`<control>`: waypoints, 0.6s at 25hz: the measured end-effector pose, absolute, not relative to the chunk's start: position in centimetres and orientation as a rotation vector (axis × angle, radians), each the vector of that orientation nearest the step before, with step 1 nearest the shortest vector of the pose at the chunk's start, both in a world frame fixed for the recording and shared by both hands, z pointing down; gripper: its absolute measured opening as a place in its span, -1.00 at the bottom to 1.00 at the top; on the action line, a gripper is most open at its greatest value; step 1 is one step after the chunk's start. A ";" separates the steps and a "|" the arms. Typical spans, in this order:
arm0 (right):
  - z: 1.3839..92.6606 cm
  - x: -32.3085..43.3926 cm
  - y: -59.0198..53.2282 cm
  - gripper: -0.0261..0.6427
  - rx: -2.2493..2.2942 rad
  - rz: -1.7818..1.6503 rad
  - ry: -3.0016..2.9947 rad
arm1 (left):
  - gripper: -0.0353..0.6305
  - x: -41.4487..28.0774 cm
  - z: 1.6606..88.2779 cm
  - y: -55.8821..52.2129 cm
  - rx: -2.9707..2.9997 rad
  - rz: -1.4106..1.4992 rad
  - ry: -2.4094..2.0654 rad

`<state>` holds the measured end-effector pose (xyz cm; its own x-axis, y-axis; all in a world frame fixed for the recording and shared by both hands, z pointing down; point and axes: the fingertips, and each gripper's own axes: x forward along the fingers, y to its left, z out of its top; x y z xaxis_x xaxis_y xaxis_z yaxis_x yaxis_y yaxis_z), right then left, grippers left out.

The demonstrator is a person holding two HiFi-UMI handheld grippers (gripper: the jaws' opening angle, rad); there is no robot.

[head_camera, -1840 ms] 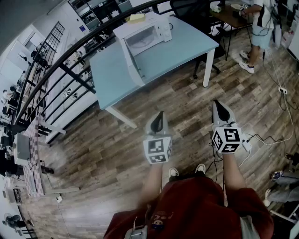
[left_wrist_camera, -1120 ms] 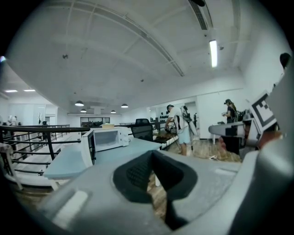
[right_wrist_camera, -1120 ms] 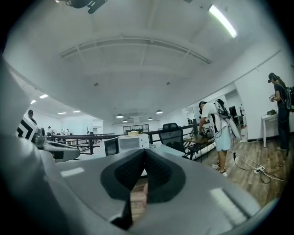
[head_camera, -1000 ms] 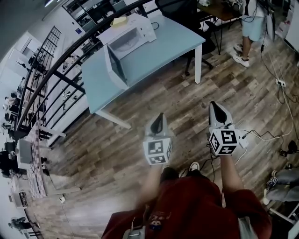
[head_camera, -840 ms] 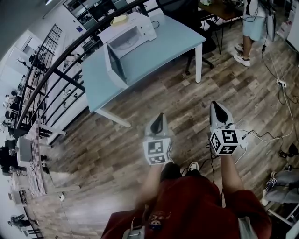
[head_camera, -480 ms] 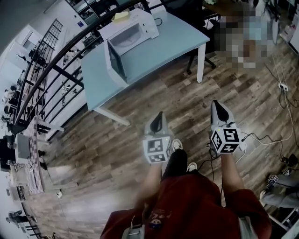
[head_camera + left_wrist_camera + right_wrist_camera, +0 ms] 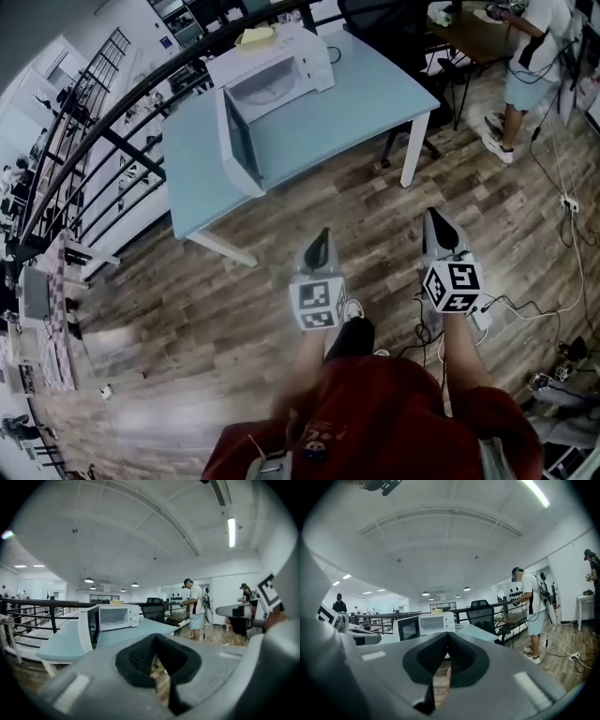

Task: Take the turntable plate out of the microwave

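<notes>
Walking is bringing the person nearer the table (image 7: 356, 98). Against the frame nearly two seconds back, the table is sitting slightly larger and lower in the head view, and a shoe (image 7: 353, 309) is now stepping out between the arms. The microwave (image 7: 281, 66) is standing at 11 o'clock on the tabletop, its door (image 7: 239, 141) hanging open toward 7 o'clock, as before. The plate is not showing clearly in any view; judging by the task, it is still lying inside the cavity, so removal is not yet starting. The left gripper (image 7: 322, 234) and right gripper (image 7: 434, 217) are riding side by side near 6 o'clock, well apart from the table. Both are staying pinched fully closed with nothing between the jaws, unchanged from earlier. They are likely needing to open before reaching in.
</notes>
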<state>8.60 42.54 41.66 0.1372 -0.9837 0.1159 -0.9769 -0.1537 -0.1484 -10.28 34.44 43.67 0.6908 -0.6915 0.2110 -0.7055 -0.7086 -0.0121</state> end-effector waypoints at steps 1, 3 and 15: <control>41.6 8.5 41.2 -0.93 -2.338 -0.289 2.028 | -0.90 -10.3 43.7 33.3 2.820 0.307 -1.171; 41.6 8.3 38.6 -0.93 -2.331 -0.294 2.046 | -0.89 -10.4 43.7 31.0 2.809 0.304 -1.179; 41.9 5.8 23.3 -0.93 -2.277 -0.331 2.151 | -0.89 -12.8 43.9 17.3 2.749 0.281 -1.252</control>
<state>5.84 23.32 41.91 0.0449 -0.9865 0.1574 -0.9882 -0.0669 -0.1375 -12.83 17.25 43.88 0.6431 -0.7358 0.2123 -0.7558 -0.6544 0.0215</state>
